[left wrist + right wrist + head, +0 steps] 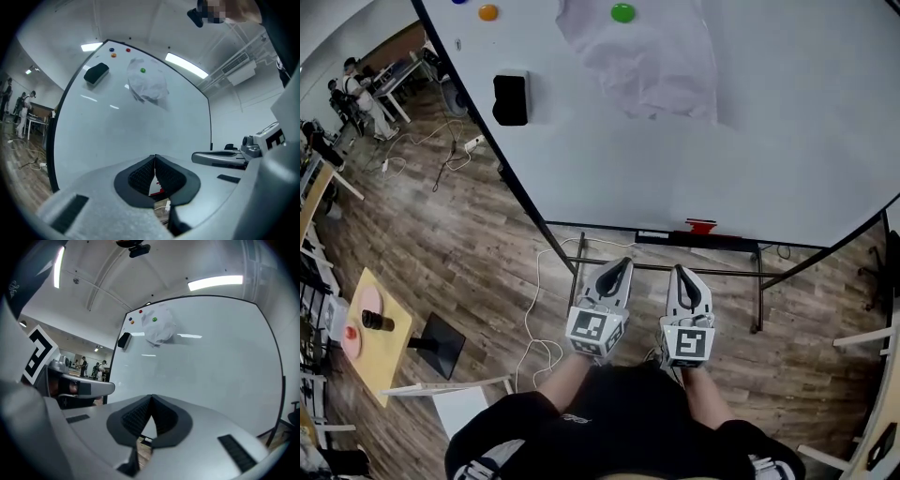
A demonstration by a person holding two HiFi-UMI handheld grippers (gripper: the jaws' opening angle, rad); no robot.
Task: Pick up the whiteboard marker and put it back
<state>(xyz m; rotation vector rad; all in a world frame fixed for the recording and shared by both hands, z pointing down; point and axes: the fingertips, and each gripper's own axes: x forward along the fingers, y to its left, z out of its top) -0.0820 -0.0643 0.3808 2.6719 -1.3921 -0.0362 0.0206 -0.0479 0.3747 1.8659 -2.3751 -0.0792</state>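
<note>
head view: a large whiteboard slants across the upper frame above a wooden floor. a narrow tray runs along its bottom edge at centre right, and on it sits one small red item, apparently the whiteboard marker, though it is too small to be sure. a black eraser clings to the board at upper left. an orange magnet sits at the top edge, and a green magnet pins a crumpled sheet of paper. the left gripper and right gripper are side by side at lower centre, pointing at the tray and well apart from it. at lower left a small yellow table carries a pink plate and a dark bottle.

left gripper view: the jaws meet at their tips with nothing held. the red item shows through the gap behind them, low in the frame. the board fills the centre, with the eraser at upper left.

right gripper view: the jaws are pressed together and empty. the board fills the centre and right of the frame, with the paper near its top.
</note>
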